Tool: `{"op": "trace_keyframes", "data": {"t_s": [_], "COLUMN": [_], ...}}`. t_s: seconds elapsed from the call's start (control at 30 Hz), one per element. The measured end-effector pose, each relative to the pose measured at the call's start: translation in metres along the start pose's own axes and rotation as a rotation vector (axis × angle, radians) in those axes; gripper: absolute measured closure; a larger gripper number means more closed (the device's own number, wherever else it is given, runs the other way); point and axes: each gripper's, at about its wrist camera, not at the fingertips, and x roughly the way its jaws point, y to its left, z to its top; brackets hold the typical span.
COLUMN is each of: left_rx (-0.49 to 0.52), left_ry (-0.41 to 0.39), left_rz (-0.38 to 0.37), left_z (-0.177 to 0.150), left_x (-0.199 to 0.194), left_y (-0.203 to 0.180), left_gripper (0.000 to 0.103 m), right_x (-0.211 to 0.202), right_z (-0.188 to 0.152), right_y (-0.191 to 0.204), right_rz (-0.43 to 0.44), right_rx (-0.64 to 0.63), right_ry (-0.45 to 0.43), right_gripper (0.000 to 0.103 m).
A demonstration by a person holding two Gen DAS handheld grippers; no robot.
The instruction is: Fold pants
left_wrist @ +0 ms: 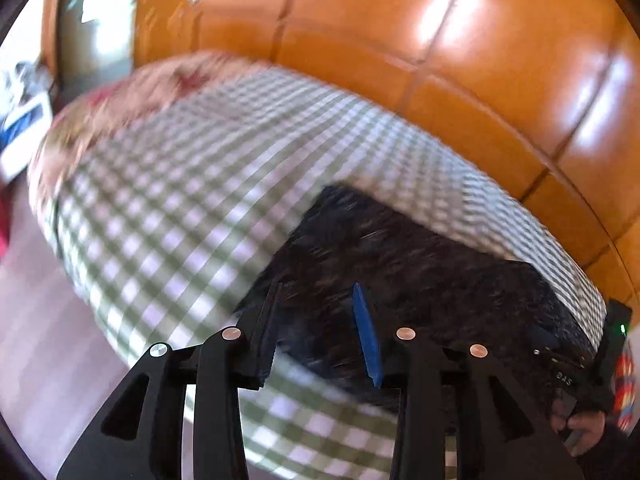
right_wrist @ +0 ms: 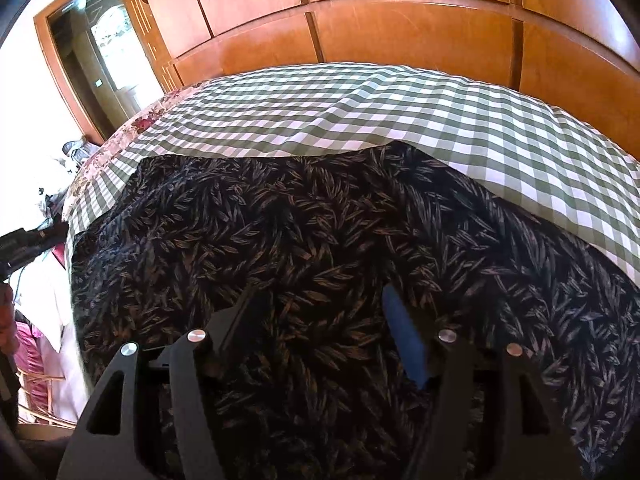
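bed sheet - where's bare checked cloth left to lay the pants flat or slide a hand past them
Bare checked sheet runs between the pants' far edge and the wooden wardrobe, widening toward the right. A narrower strip lies left of the pants by the floral edge. The near middle is fully covered by the pants.

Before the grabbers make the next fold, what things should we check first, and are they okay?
1. Pants lie flat on the checked sheet: ok.
2. Right gripper open above the cloth: ok.
3. Left gripper open, nothing pinched: ok.
4. Left view sharp enough to aim: not ok, blurred.
5. Spare sheet beyond the pants for folding: ok.
6. Waistband and leg ends found: cannot tell.
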Motion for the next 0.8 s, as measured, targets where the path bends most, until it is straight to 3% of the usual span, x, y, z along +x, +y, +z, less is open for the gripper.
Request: {"op": "trace_keyframes", "data": {"t_s": [0.1, 0.23, 0.33, 0.43, 0.5, 0.53, 0.67, 0.73, 0.8], "left_rx": [0.114, 0.223, 0.271, 0.281, 0.266, 0.285, 0.312, 0.311, 0.322], "left_ry": [-0.002, 0.071, 0.114, 0.176, 0.235, 0.208, 0.181, 0.155, 0.111], "left_rz": [-0.071, -0.138, -0.142, -0.069, -0.056, -0.050, 0.015, -0.004, -0.022], "left_z": [0.009, 0.007, 0.005, 0.003, -0.002, -0.005, -0.008, -0.008, -0.012], "left_x": [0.011, 0.047, 0.076, 0.111, 0.131, 0.132, 0.124, 0.111, 0.095], "left_y": [-0.039, -0.089, -0.113, -0.121, -0.112, -0.113, -0.124, -0.131, -0.141], "left_gripper": [0.069, 0.069, 0.069, 0.069, 0.069, 0.069, 0.069, 0.069, 0.061], "right_x": [-0.022, -0.053, -0.067, -0.075, -0.076, -0.075, -0.076, -0.076, -0.078], "right_z": [0.001, -0.002, -0.006, -0.014, -0.023, -0.028, -0.038, -0.040, -0.040], "right_y": [-0.009, -0.043, -0.074, -0.114, -0.140, -0.150, -0.160, -0.158, -0.157], "right_rz": [0.043, 0.032, -0.047, -0.128, -0.176, -0.160, -0.122, -0.137, -0.137], "right_rx": [0.054, 0.138, 0.194, 0.299, 0.350, 0.369, 0.379, 0.363, 0.361], "right_ry": [-0.013, -0.051, -0.066, -0.064, -0.055, -0.057, -0.121, -0.127, -0.128], "right_gripper": [0.039, 0.039, 0.039, 0.040, 0.051, 0.058, 0.057, 0.057, 0.057]}}
